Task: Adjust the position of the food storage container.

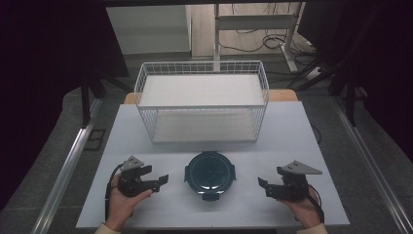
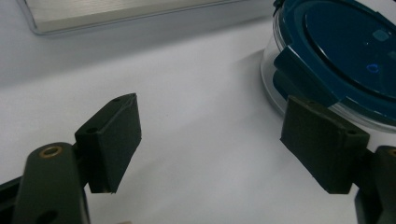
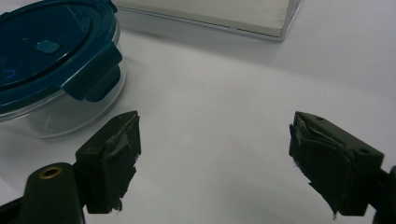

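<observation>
Table (image 1: 292,131): white top, seen from above, forearms entering at the near edge.

Wire basket (image 1: 202,100): white, rectangular, open-topped, standing toward the far edge, centred between left and right edges; pale liner inside.

Round container (image 1: 210,174): clear body, dark teal lid clipped down by side latches, placed midway along the near edge, just in front of the basket, apart from it. Also at upper right of the left gripper view (image 2: 336,51) and upper left of the right gripper view (image 3: 51,65).

Left tongs (image 1: 160,179): held in the left hand (image 1: 122,202) near the near-left corner, jaws wide apart, nothing between them, pointed toward the container, close beside it.

Right tongs (image 1: 263,186): held in the right hand (image 1: 304,207) near the near-right corner, jaws wide apart, nothing between them, pads worn and frayed, aimed at the container, short of it.
</observation>
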The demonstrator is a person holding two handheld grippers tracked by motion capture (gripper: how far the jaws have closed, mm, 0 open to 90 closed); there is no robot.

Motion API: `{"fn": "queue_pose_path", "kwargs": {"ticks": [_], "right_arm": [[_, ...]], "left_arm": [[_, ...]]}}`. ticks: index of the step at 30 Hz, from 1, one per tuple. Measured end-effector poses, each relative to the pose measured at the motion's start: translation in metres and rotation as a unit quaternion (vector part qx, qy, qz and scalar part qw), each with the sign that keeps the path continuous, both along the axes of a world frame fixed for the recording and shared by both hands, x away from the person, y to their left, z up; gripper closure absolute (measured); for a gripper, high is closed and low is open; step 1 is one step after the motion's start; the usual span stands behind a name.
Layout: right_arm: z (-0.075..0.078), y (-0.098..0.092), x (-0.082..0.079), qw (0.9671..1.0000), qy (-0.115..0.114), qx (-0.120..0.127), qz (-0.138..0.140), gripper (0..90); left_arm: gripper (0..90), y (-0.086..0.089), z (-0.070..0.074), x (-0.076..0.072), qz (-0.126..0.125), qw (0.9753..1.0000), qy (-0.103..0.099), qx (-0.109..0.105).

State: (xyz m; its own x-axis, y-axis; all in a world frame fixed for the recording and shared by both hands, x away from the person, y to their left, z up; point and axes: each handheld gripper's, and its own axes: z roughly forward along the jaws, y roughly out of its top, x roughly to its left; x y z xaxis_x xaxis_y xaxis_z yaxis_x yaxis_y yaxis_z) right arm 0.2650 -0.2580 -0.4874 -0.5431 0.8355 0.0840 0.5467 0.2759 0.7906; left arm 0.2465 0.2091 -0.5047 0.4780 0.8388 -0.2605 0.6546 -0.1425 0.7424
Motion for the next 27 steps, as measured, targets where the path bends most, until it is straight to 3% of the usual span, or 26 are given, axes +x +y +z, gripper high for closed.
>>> {"fn": "queue_pose_path", "kwargs": {"ticks": [8,18,27], "right_arm": [[0.004,-0.005,0.001,1.0000,0.004,0.003,-0.004,19.7],[0.006,-0.008,0.001,0.9998,0.010,0.009,-0.013,21.2],[0.008,-0.010,0.001,0.9997,0.011,0.012,-0.015,24.0]], "left_arm": [[20.0,0.003,0.003,-0.005,0.002,1.0000,-0.007,0.000],[20.0,0.001,0.001,-0.005,-0.009,1.0000,-0.002,0.004],[20.1,0.004,0.001,-0.004,-0.001,1.0000,0.002,0.002]]}}
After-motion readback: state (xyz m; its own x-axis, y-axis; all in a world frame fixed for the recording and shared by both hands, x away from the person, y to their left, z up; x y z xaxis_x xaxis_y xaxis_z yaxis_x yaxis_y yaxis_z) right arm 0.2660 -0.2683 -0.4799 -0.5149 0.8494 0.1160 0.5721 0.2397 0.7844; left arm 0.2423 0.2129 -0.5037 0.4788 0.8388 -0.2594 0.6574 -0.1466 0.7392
